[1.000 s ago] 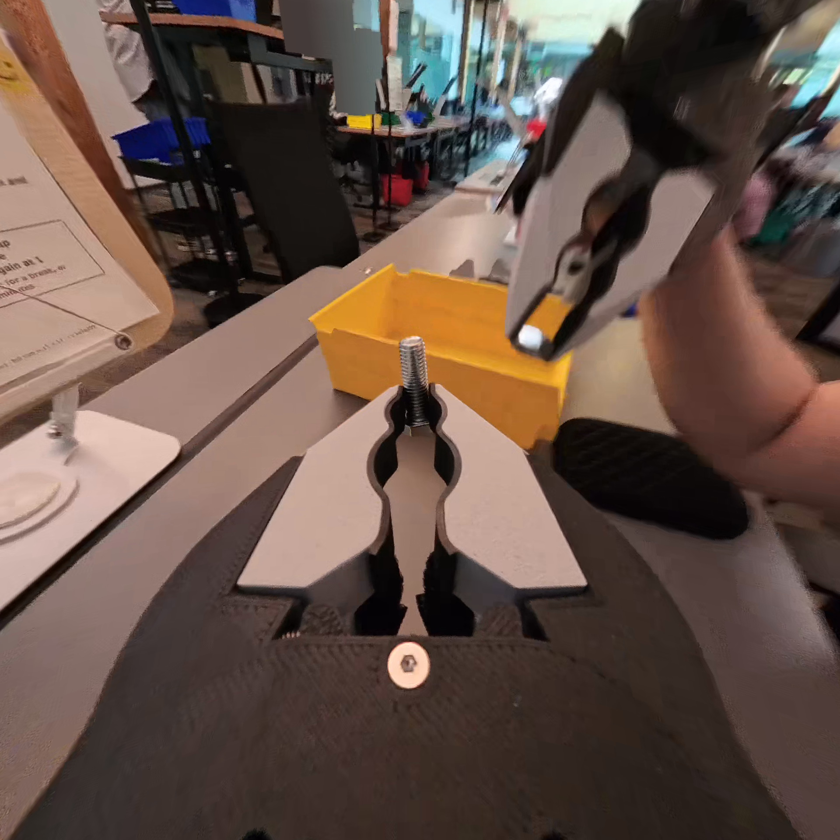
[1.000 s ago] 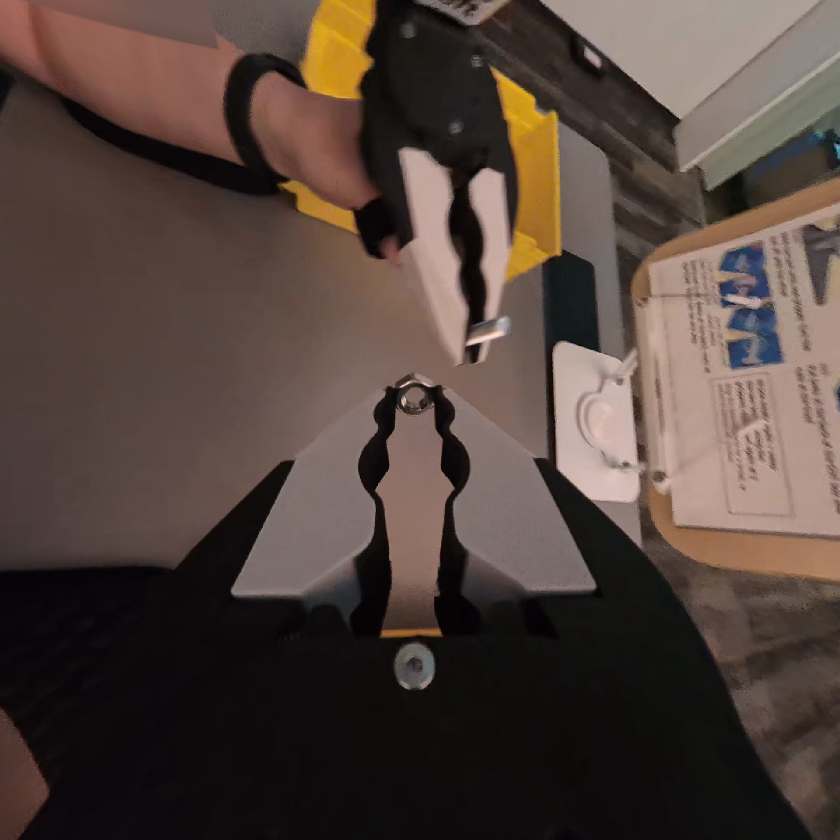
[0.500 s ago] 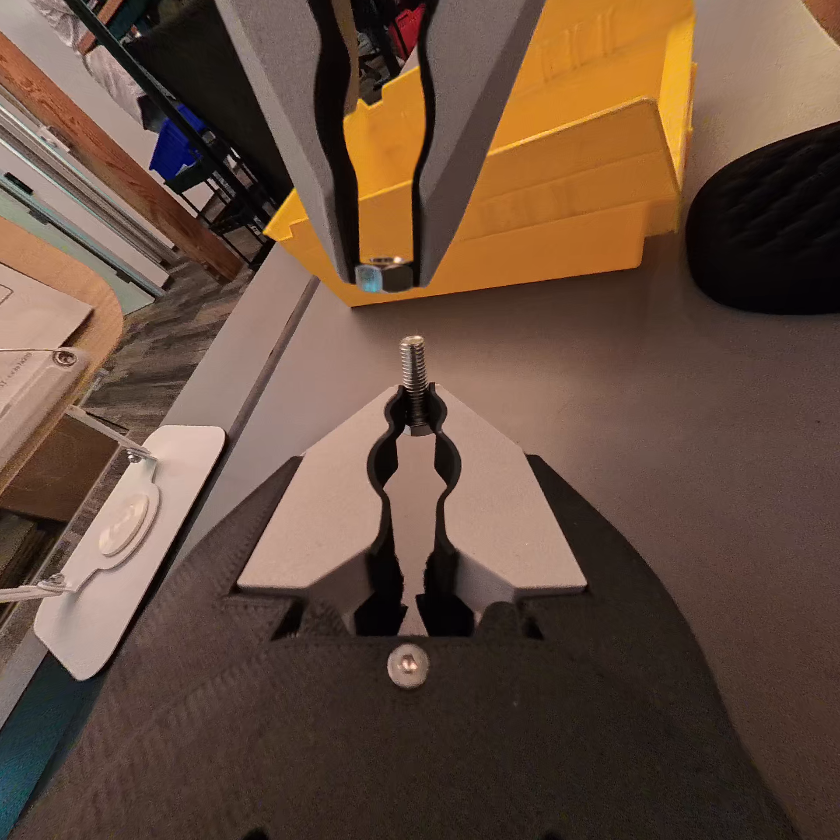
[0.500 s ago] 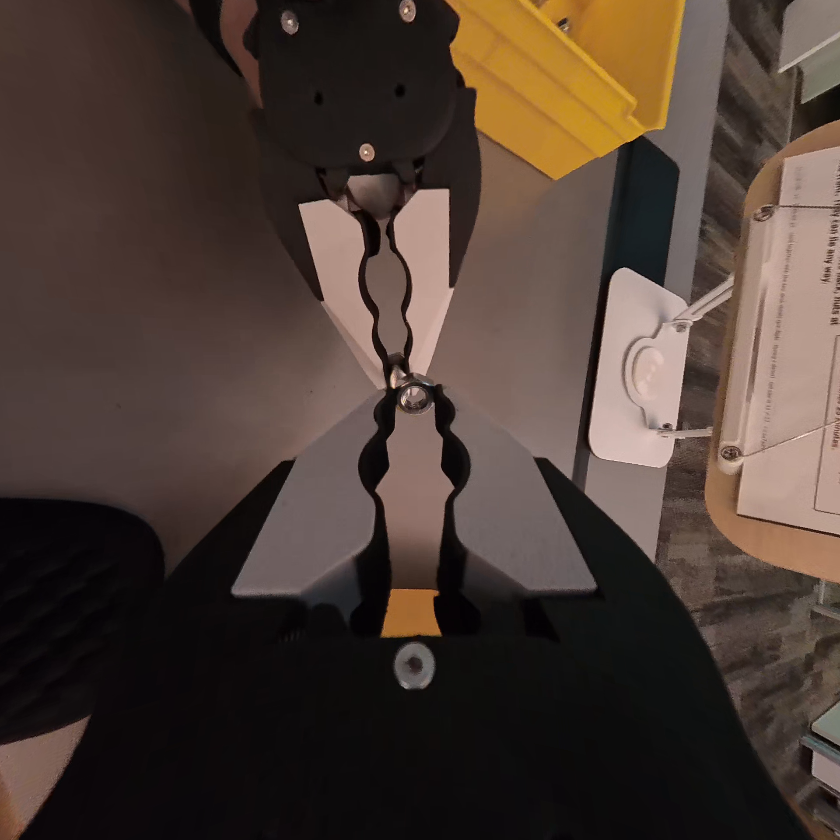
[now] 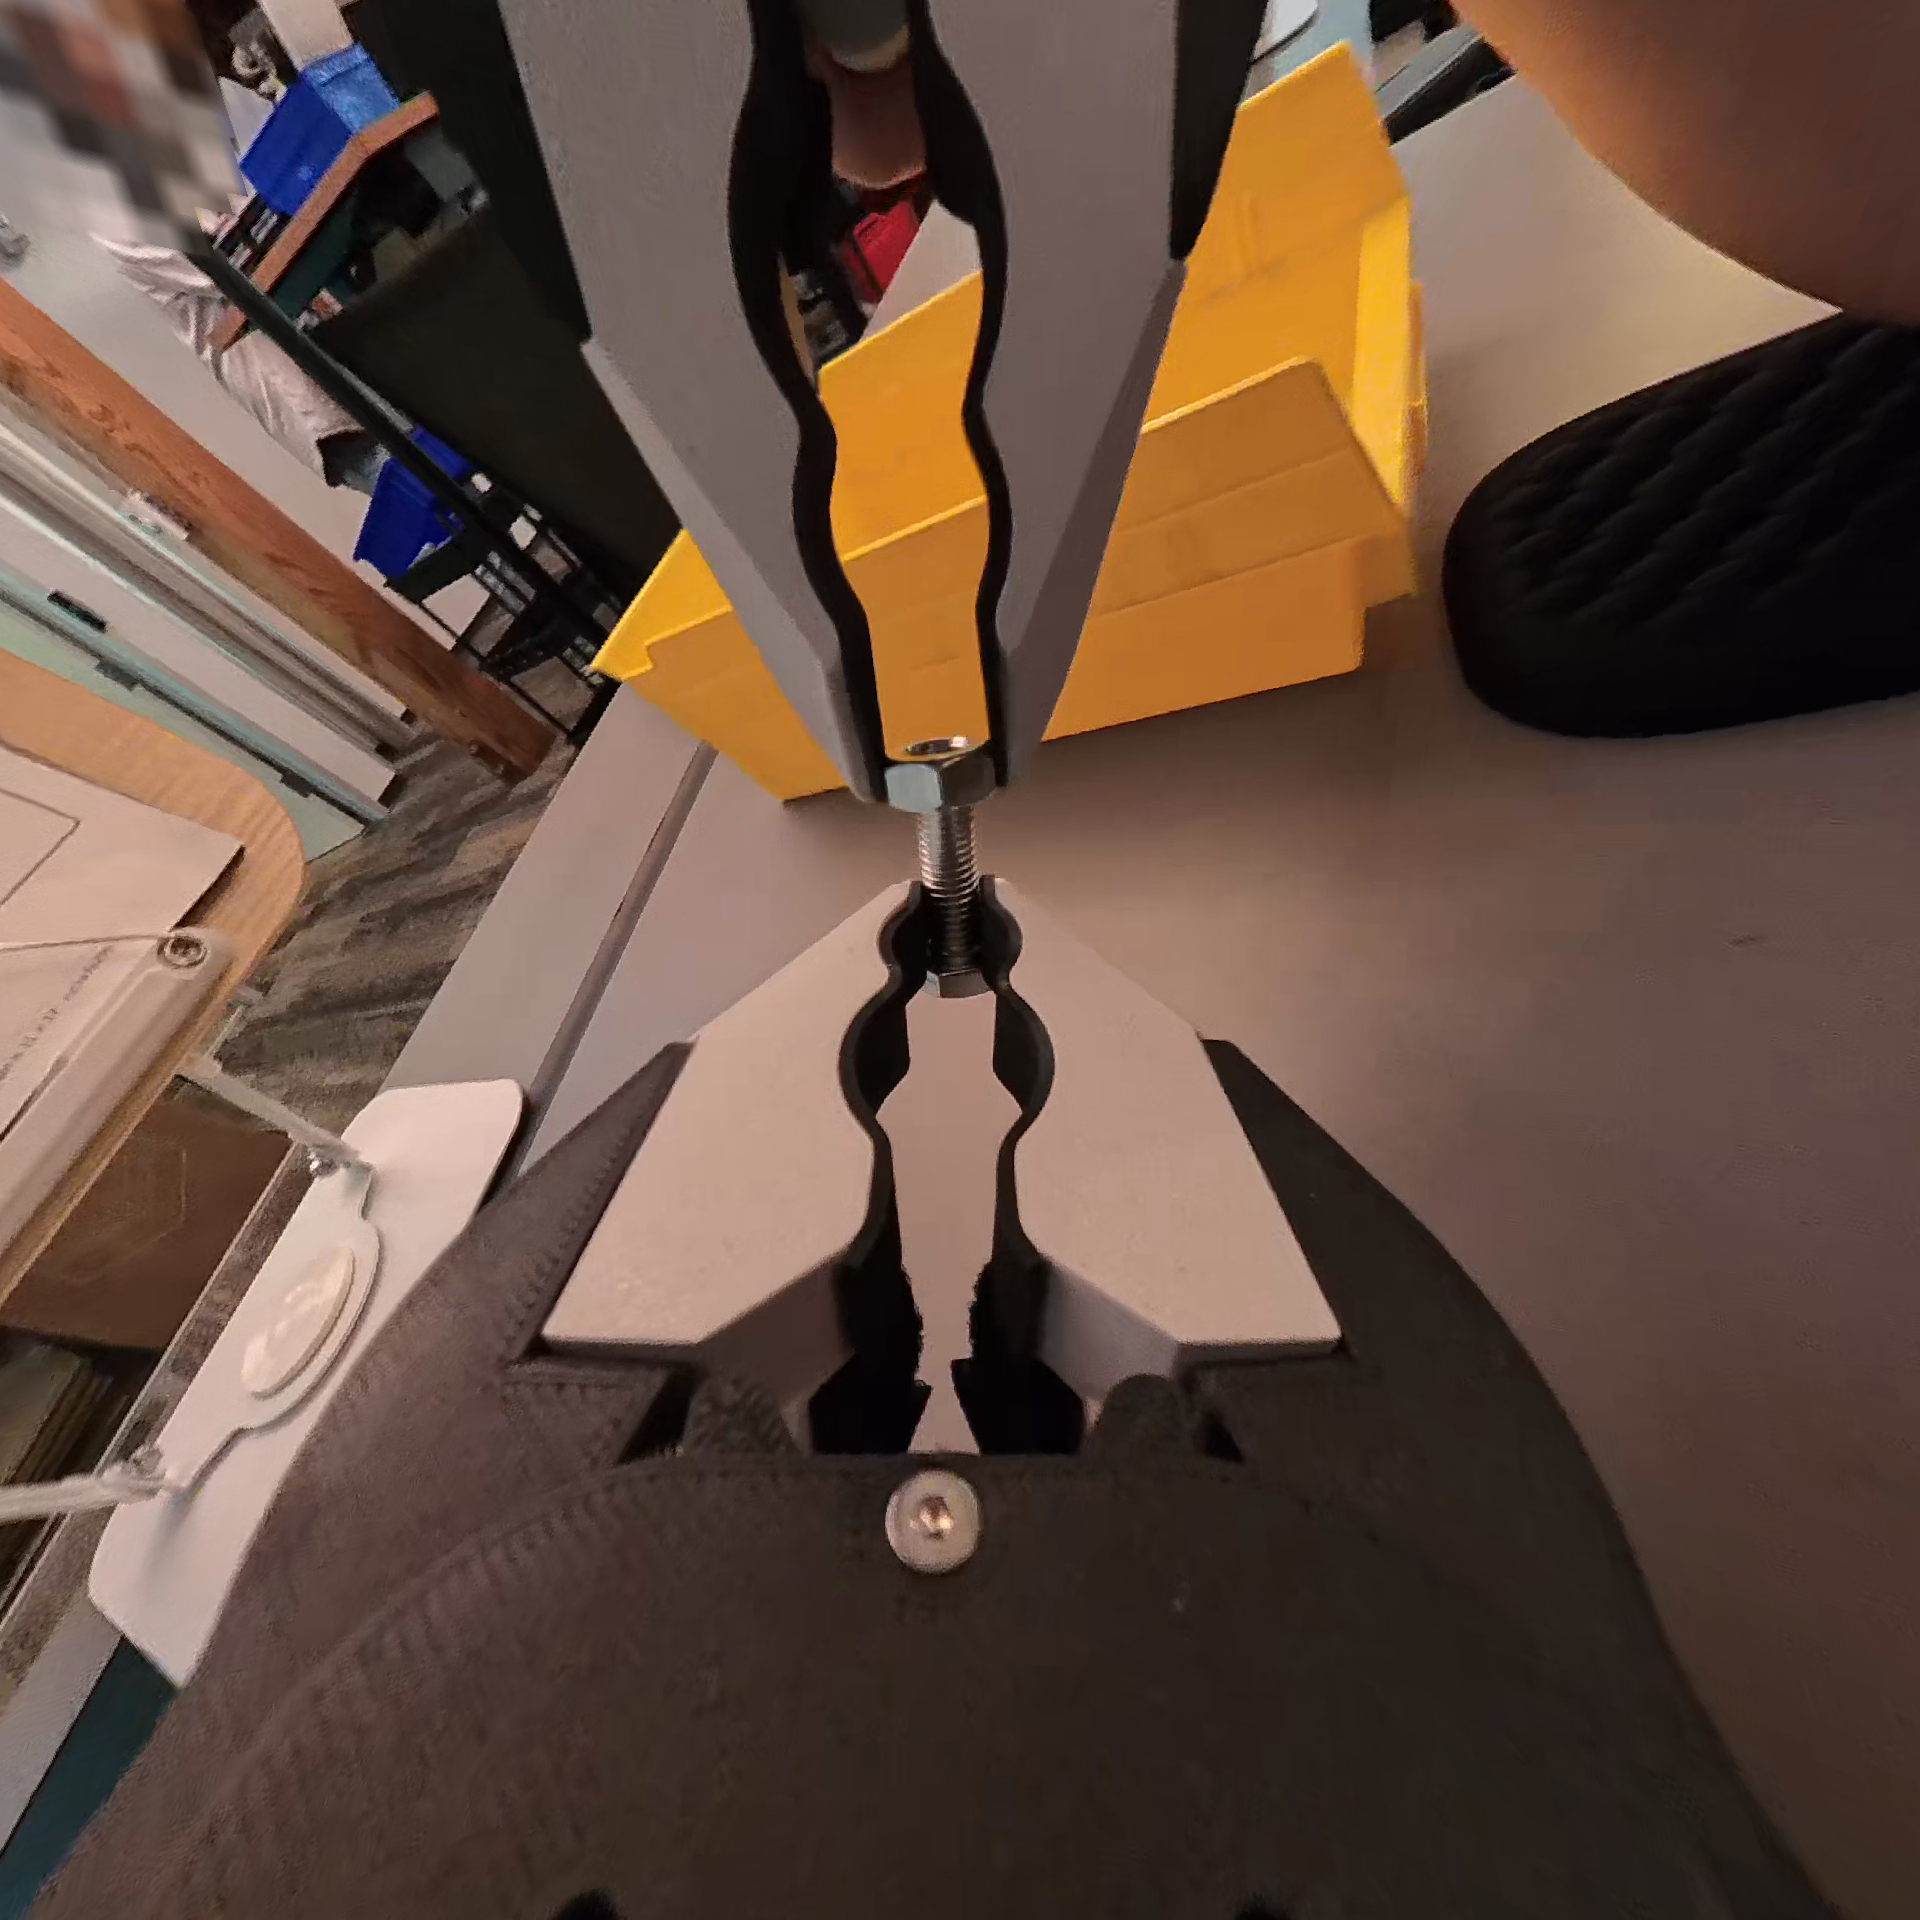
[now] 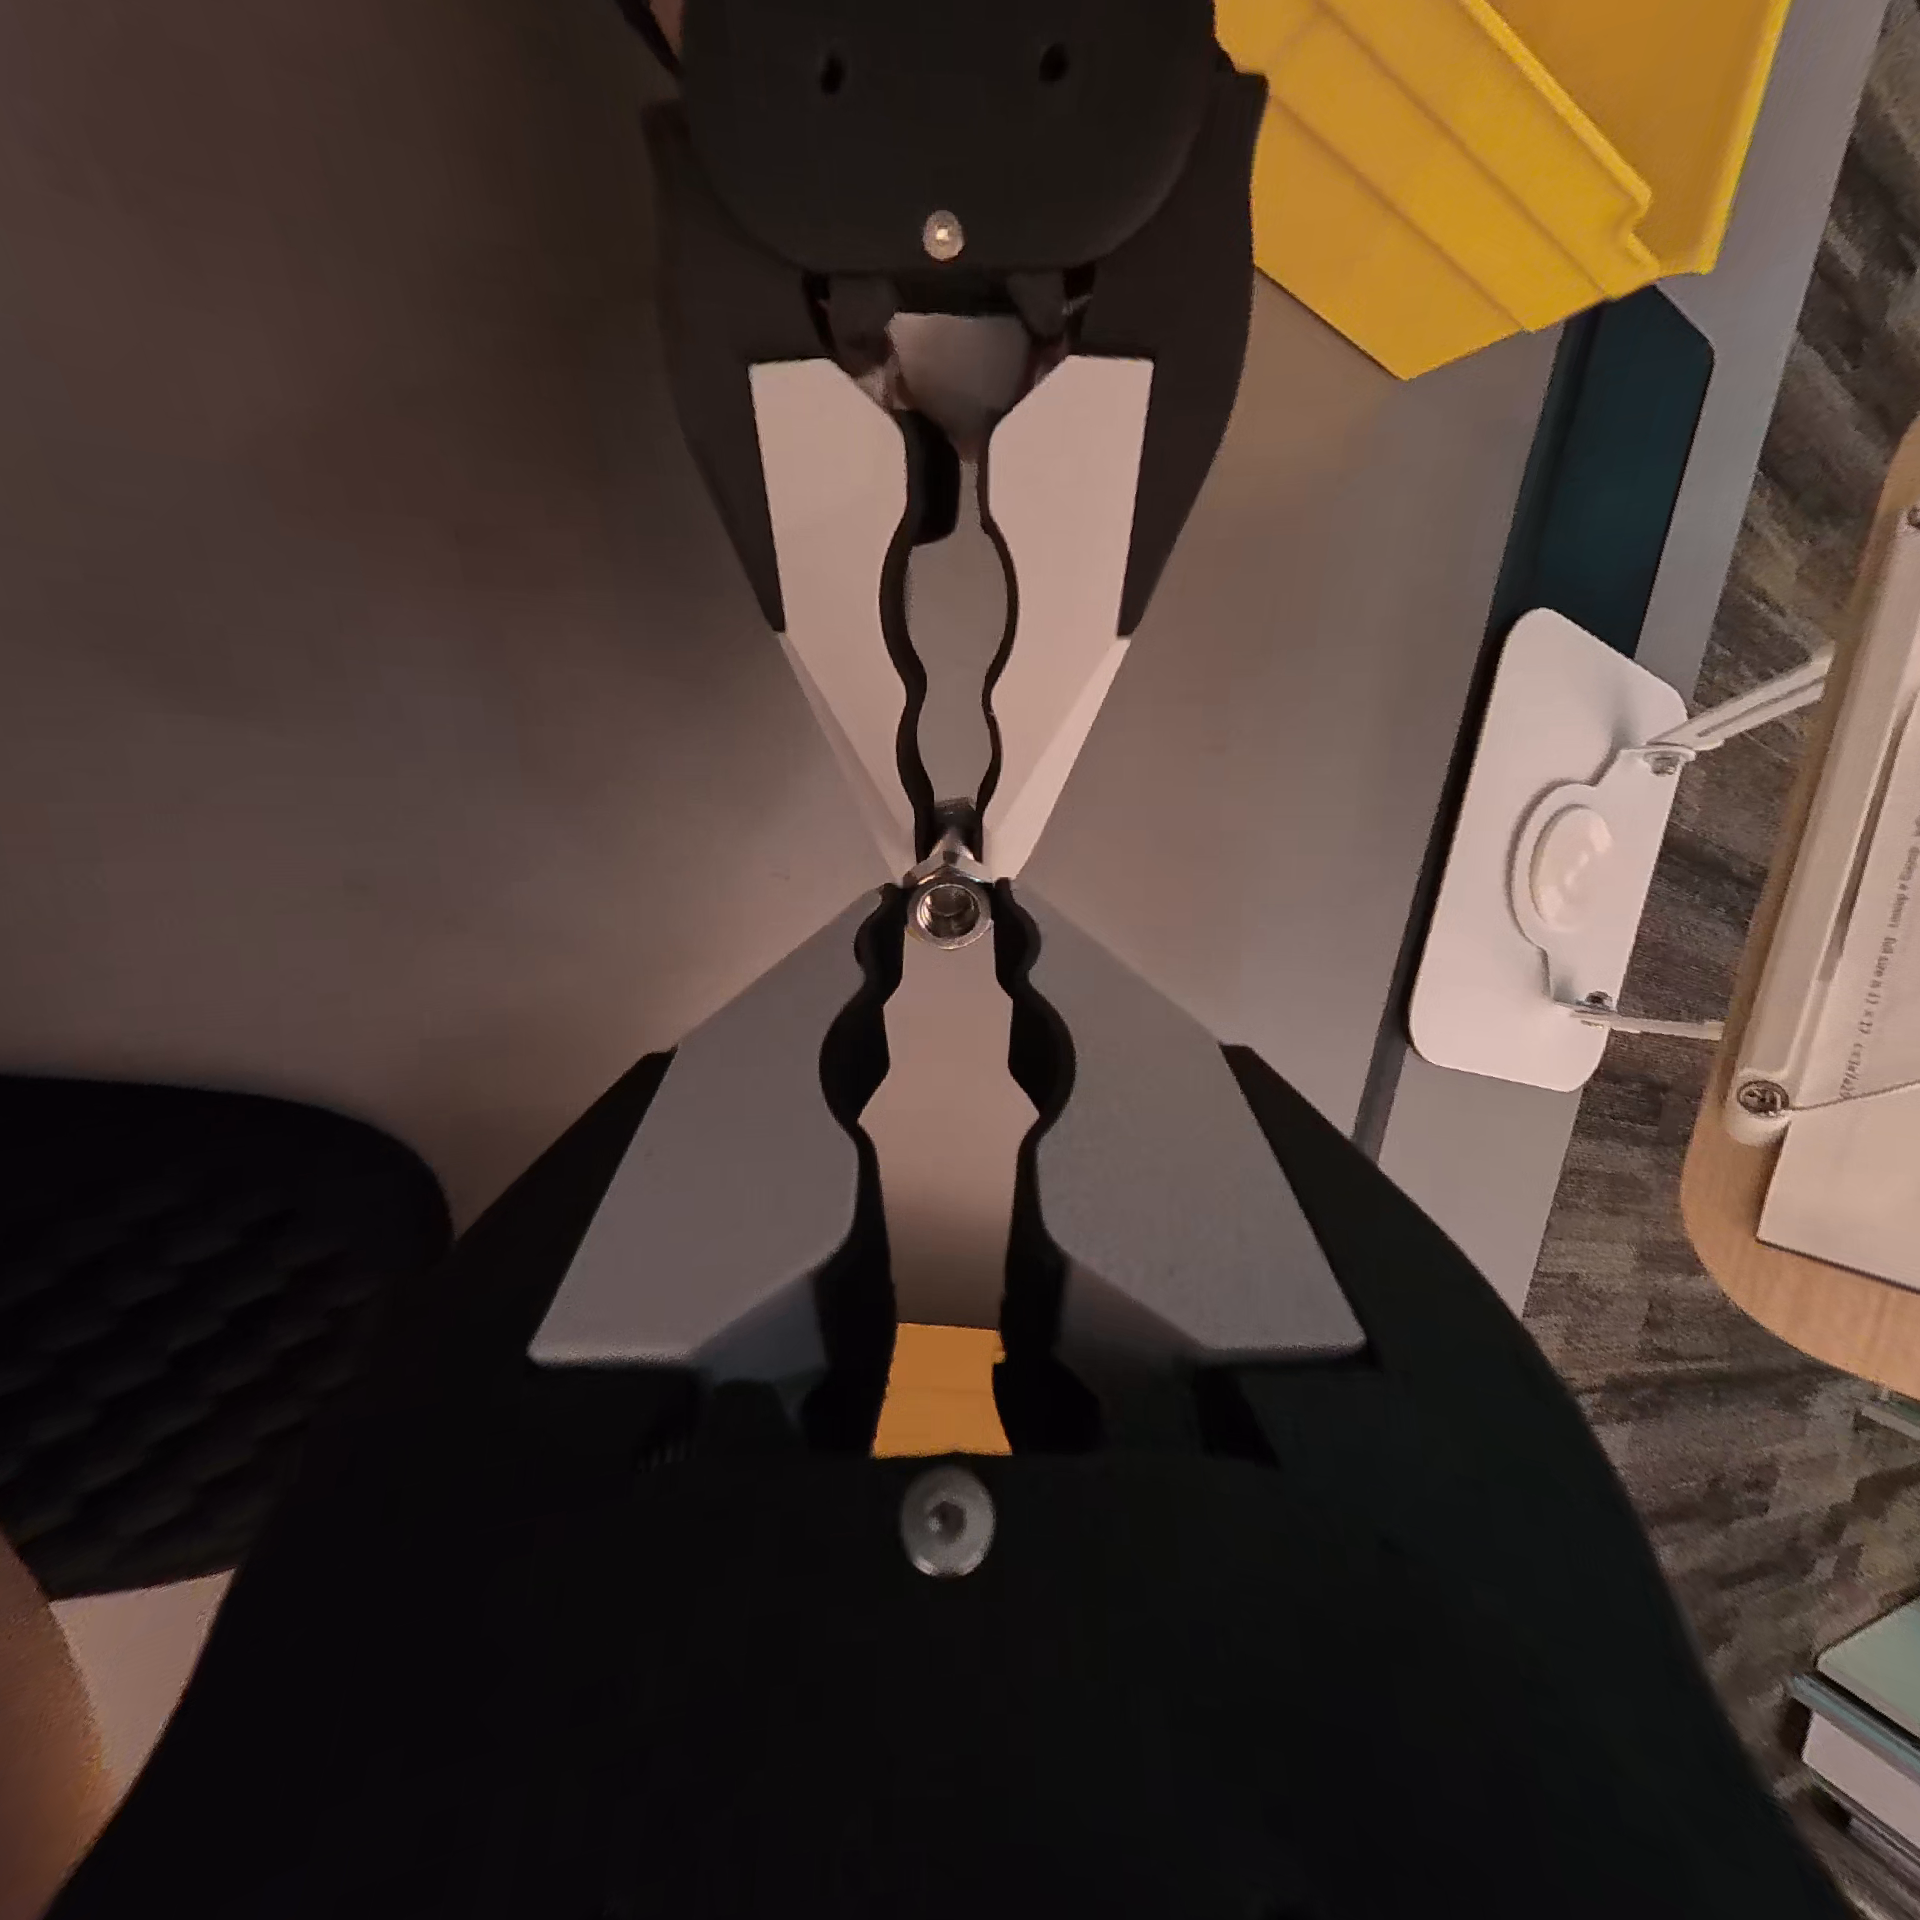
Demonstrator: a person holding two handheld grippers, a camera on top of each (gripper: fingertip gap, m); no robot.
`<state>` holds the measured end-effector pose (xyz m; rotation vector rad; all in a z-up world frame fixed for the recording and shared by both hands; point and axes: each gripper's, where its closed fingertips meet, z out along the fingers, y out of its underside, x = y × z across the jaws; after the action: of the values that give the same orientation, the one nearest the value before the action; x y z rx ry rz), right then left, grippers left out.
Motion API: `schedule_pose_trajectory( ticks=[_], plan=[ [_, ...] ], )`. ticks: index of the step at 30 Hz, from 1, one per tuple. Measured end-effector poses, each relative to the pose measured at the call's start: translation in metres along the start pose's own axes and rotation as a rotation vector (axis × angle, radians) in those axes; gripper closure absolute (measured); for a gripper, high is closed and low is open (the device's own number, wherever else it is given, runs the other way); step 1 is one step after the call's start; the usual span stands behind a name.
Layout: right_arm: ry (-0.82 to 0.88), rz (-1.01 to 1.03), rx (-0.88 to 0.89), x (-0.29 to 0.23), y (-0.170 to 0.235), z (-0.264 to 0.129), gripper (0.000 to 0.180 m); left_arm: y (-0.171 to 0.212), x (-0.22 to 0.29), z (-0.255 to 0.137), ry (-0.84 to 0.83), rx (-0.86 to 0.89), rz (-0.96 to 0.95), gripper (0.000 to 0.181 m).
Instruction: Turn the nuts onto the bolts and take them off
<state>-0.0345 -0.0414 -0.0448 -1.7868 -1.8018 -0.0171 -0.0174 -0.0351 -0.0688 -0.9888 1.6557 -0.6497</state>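
Observation:
My left gripper (image 5: 951, 940) is shut on a silver bolt (image 5: 945, 883) near its head, with the threaded end pointing forward. My right gripper (image 5: 940, 774) comes in from the top of the left wrist view, shut on a silver hex nut (image 5: 938, 777) that sits on the tip of the bolt. In the right wrist view my right gripper (image 6: 943, 914) holds the nut (image 6: 943, 914) with its hole facing the camera, and the left gripper (image 6: 951, 831) meets it tip to tip with the bolt (image 6: 954, 826) behind the nut.
A yellow bin (image 5: 1195, 540) stands on the grey table (image 5: 1507, 1039) just behind the grippers; it also shows in the right wrist view (image 6: 1455, 166). A black padded rest (image 5: 1704, 551) lies to the right. A white stand base (image 6: 1527, 852) and a wooden board (image 6: 1829, 1039) are at the table's edge. Less than 4 cm separates the two grippers' tips.
The two grippers have closed the gap: the nut, held apart from the bolt half a second ago, now sits on the bolt's tip. Both grips are unchanged.

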Motion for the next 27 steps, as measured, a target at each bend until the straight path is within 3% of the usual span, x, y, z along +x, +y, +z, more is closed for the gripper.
schedule_pose_trajectory(
  ticks=[15, 27],
  plan=[
    [-0.011, -0.120, 0.000, -0.024, -0.017, -0.014, 0.163, -0.022, 0.029, -0.015, 0.265, 0.135, -0.084, 0.174],
    [-0.066, -0.226, -0.020, -0.046, -0.024, -0.016, 0.163, -0.027, 0.058, -0.026, 0.537, 0.089, -0.178, 0.173]
  ],
)
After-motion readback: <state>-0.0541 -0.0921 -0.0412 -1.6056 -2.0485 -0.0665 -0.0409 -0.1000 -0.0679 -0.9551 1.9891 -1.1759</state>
